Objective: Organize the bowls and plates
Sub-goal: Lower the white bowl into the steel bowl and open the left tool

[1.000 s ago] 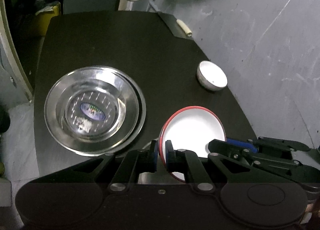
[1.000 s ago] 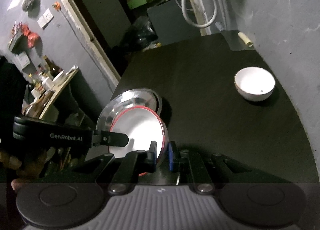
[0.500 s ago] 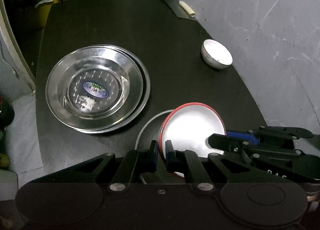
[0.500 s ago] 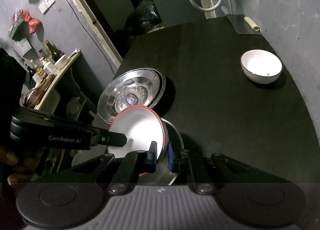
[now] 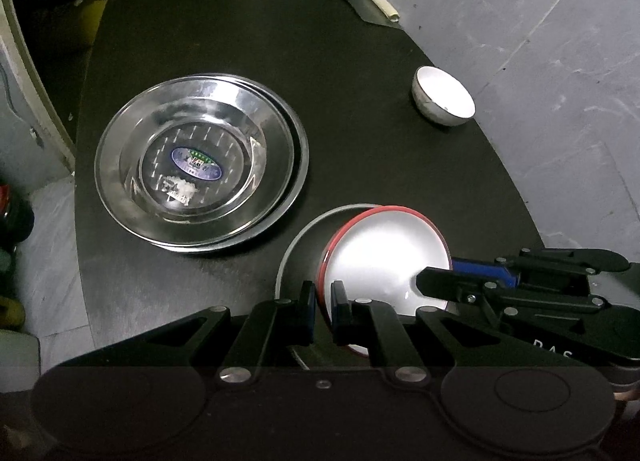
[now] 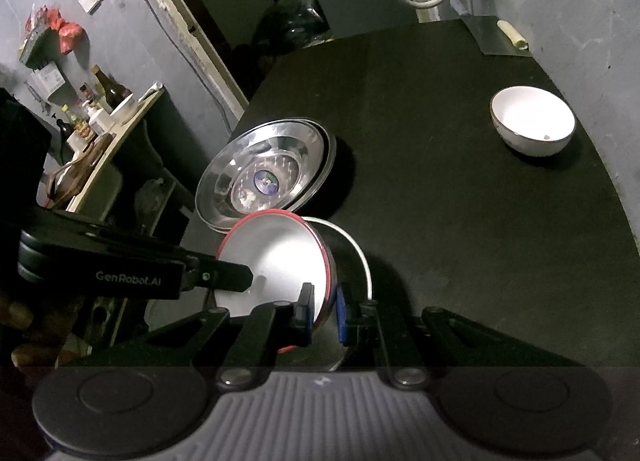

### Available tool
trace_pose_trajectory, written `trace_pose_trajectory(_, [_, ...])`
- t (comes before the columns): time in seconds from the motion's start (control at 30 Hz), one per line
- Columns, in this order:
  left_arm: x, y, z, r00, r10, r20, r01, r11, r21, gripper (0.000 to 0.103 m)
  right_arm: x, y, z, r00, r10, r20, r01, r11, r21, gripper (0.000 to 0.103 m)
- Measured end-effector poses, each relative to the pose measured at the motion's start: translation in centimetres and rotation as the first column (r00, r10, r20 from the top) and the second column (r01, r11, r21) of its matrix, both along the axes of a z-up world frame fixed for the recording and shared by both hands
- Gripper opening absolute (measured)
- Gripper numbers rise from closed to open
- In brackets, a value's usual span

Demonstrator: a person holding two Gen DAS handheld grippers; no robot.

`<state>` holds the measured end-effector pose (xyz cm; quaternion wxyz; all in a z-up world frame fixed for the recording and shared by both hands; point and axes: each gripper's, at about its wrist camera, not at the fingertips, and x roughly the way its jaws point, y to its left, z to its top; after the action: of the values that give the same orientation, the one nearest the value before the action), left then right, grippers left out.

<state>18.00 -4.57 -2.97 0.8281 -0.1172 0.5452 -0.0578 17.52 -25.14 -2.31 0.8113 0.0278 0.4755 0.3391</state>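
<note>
A round-edged table with a matte, dark wood-grain top carries the tableware. At the left of the left wrist view lie the steel plates, two or more shallow, mirror-bright round dishes nested slightly off-centre, the upper one bearing an oval blue label at its middle; in the right wrist view the same stack lies at the table's left edge. At far right, close to the table's curved edge, stands a small white bowl, glossy ceramic with a thin dark rim line, also seen as. Near the cameras, a white plate with a red rim, smooth and glossy, is held tilted above a grey-rimmed round dish that lies on the table; whether the two touch cannot be told from either view. The left gripper has its blue-padded jaws narrowed onto the near left edge of the red-rimmed plate, gripping it. The right gripper clamps the same plate at its near right edge, jaws likewise nearly closed with only the plate's rim between them. Each camera sees the other tool reaching in from the side: right gripper at, left at. A pale cylindrical handle rests on a grey slab at the far corner.
</note>
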Motion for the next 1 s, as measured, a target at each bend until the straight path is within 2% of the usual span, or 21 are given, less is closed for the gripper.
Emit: trace_pose_trajectory(1.0, [0.2, -0.2, -1.4, 0.998, -0.002, -0.061, 0.003, 1.0, 0.008, 0.007, 0.1, 0.6, -0.8, 0.999, 0.025, -0.038, -0.026, 0.999, -0.027, 0.013])
